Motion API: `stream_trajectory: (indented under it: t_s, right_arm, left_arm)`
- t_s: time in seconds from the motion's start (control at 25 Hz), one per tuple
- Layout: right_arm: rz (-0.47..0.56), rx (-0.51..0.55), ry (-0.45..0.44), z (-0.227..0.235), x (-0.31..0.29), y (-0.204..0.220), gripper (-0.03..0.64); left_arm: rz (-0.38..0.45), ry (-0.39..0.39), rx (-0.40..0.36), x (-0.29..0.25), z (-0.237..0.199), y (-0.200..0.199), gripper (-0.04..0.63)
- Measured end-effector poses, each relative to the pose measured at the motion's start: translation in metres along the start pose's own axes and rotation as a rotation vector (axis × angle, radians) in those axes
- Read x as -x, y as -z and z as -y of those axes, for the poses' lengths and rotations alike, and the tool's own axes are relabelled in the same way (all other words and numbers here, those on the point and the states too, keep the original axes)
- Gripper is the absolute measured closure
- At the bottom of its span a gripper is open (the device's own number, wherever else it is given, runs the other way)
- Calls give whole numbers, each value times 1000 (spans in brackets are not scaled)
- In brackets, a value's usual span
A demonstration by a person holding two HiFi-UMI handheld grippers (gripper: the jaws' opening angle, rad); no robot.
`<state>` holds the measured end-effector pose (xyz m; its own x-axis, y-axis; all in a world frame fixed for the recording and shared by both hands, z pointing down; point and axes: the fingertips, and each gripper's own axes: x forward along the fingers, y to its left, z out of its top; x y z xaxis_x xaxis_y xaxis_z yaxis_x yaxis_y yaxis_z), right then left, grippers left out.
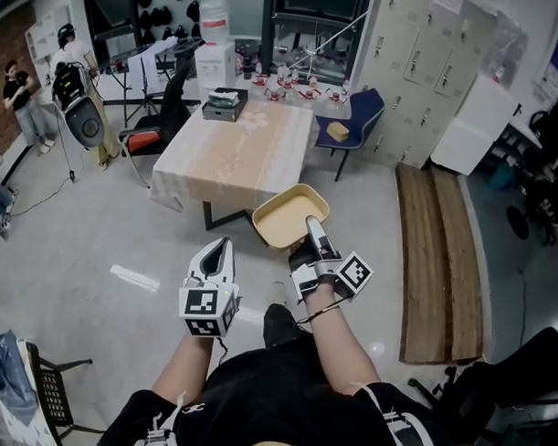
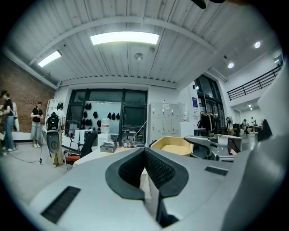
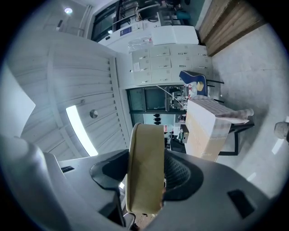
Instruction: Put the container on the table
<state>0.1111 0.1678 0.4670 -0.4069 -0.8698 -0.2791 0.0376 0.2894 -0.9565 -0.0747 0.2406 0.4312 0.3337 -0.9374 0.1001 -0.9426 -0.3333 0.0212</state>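
Note:
In the head view a shallow yellow container (image 1: 288,215) hangs in the air just in front of the table's (image 1: 236,143) near edge. My right gripper (image 1: 312,230) is shut on its near rim. The right gripper view shows that rim (image 3: 144,167) edge-on, pinched between the two dark pads, with the table (image 3: 208,128) to the right. My left gripper (image 1: 219,254) is lower left of the container, apart from it, jaws shut on nothing. From the left gripper view (image 2: 145,173) the container (image 2: 174,145) and the right gripper (image 2: 212,145) appear ahead to the right.
A dark box (image 1: 225,104) sits at the table's far edge. A blue chair (image 1: 360,115) with a small yellow item stands at its far right, a black chair (image 1: 159,131) at its left. Wooden planks (image 1: 442,260) lie on the floor to the right. People (image 1: 23,99) stand far left.

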Motion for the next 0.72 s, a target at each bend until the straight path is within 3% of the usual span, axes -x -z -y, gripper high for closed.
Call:
stream_trajectory:
  t_s: [0.36,0.72]
  right_arm:
    - [-27,-25,-3,41,-78,-32,373]
    - [-65,-65,4,102,-232,-94,373]
  left_arm:
    - [12,-26,-21,-75,-29,0,582]
    - [-3,-94,-17,-234,-93,-11,583]
